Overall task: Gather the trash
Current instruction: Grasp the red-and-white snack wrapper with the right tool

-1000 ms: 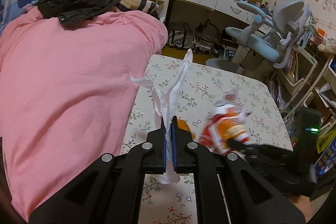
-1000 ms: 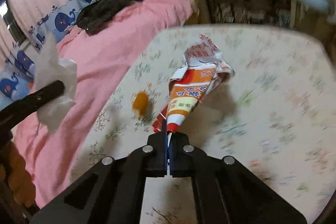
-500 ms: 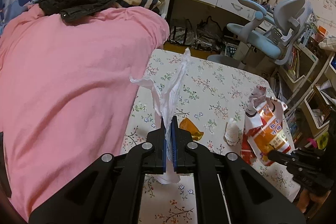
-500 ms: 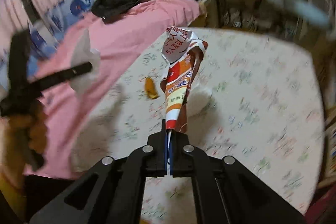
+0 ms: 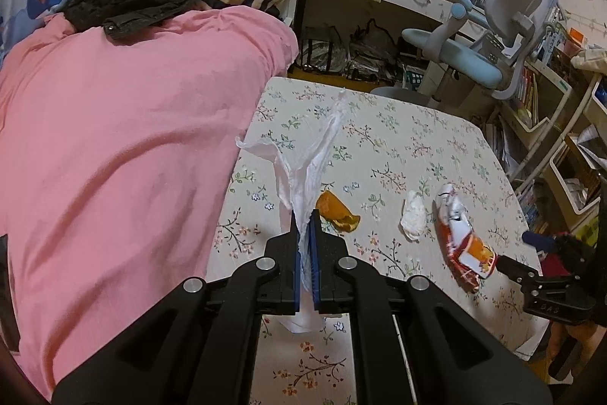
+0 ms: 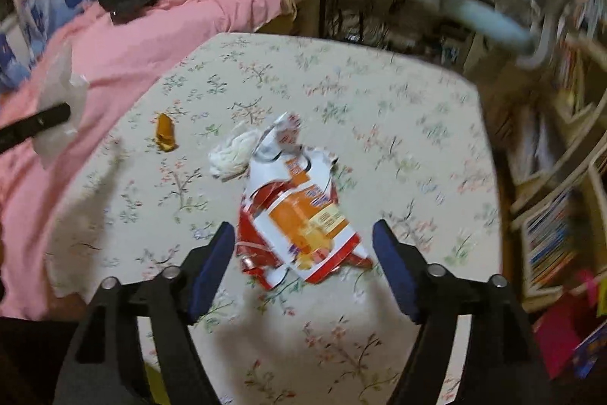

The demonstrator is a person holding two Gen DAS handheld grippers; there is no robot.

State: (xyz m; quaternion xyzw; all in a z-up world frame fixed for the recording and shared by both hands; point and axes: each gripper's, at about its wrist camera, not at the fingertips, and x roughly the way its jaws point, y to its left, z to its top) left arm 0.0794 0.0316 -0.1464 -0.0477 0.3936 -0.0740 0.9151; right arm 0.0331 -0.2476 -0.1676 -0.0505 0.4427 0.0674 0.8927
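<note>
On the floral surface (image 6: pixel 379 93) beside the pink bed (image 5: pixel 114 139), our right tool (image 6: pixel 303 253) has just been opening; the snack wrapper (image 6: pixel 299 211) lies loose between its spread jaws, long axis running away from us. Our left tool (image 5: pixel 303 215) grips white tissue (image 5: pixel 311 158)

snack bag (image 6: pixel 299 215): crumpled red-orange-white wrapper, flat on floral table, lower centre of right wrist view
tissue wad (image 6: pixel 231 154): white, balled, touching bag's upper left
orange peel (image 5: pixel 335 211): small curled scrap, centre of left wrist view
white tissue (image 5: pixel 311 162): long, twisted, standing up, centre
</note>
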